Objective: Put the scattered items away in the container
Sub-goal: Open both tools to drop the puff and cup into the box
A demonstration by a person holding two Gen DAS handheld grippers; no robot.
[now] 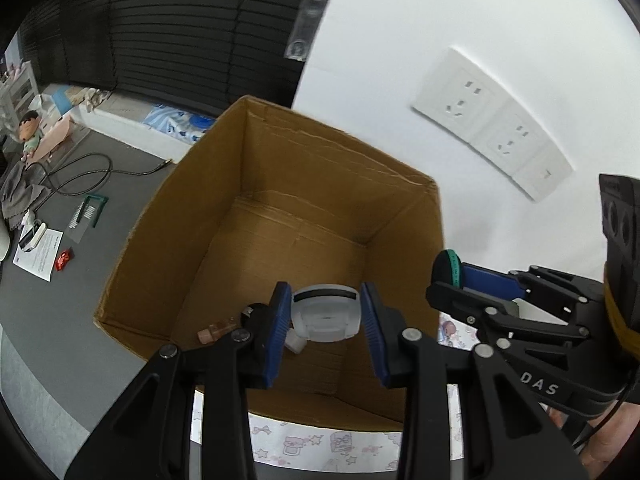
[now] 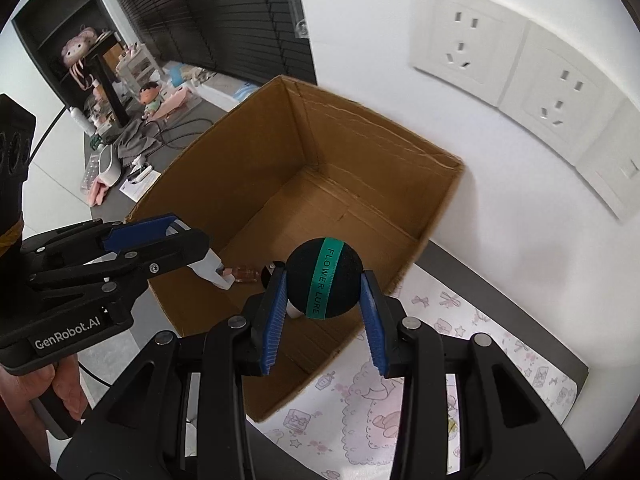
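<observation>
- cardboard box (image 1: 280, 216) sits open-topped right below and ahead of both grippers, against the white wall.
- left gripper (image 1: 326, 322) is clamped on a white plastic gadget (image 1: 325, 314), hanging over the box's near-left inside.
- right gripper (image 2: 324, 292) pinches a black ball with a green band (image 2: 325, 277), over the near rim.
- both loads look ready to drop straight down; left seems deeper in.

Left gripper (image 1: 326, 320) and right gripper (image 2: 325, 284) both angled steeply down, jaws clamped, side by side.
</observation>
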